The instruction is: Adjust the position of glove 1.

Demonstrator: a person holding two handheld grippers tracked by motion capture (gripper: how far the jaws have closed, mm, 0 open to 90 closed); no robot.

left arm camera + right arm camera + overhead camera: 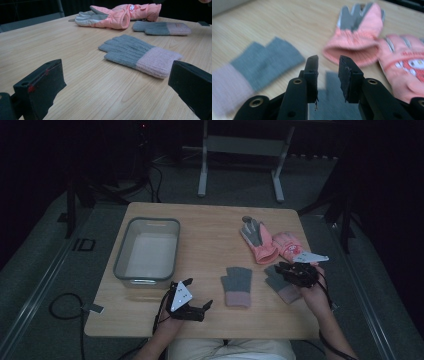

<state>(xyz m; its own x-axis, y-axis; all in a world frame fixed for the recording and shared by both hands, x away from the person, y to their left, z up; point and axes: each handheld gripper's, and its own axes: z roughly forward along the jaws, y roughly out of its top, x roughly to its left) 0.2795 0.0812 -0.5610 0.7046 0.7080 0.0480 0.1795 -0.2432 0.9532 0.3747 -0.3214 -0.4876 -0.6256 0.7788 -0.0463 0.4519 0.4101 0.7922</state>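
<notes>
grey glove (262,62): blurred | second grey glove (332,100): fingers partly hide it

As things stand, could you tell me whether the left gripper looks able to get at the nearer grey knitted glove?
Probably yes. The left gripper has its jaws wide open, facing the nearer grey glove, with bare table between them.

High view: fixed above the person's side, facing forward and down on the whole light wooden table (210,227). Left gripper view: low, skimming the tabletop. Right gripper view: close, angled down. All three share the near grey knitted glove with pink cuff (237,285) (140,55) (257,66).
</notes>
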